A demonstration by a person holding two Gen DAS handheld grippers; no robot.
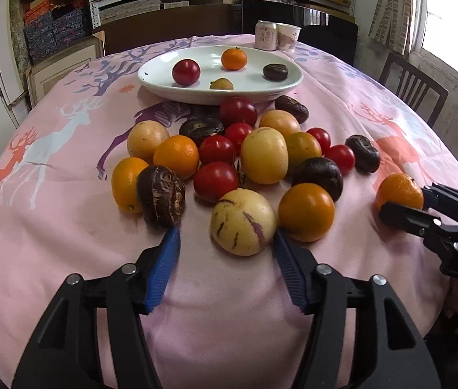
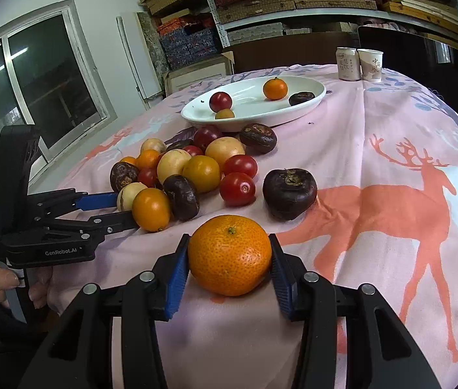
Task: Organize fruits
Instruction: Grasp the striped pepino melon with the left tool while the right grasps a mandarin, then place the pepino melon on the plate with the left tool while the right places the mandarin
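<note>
A pile of fruit lies on the pink tablecloth: tomatoes, oranges, yellow melons and dark water chestnuts. A white plate (image 1: 164,89) behind it holds a tomato, an orange, a chestnut and a small yellow fruit. My left gripper (image 1: 225,243) is open, its fingers on either side of a striped yellow melon (image 1: 242,222), apart from it. My right gripper (image 2: 229,248) is shut on a mandarin (image 2: 229,254) that rests on the cloth; the mandarin also shows in the left wrist view (image 1: 399,191). The left gripper also appears in the right wrist view (image 2: 112,209).
A can (image 1: 265,35) and a paper cup (image 1: 288,36) stand behind the plate at the table's far edge. A dark chair (image 1: 413,87) stands at the right. Shelves of boxes fill the back wall. A lone chestnut (image 2: 288,193) lies just beyond the mandarin.
</note>
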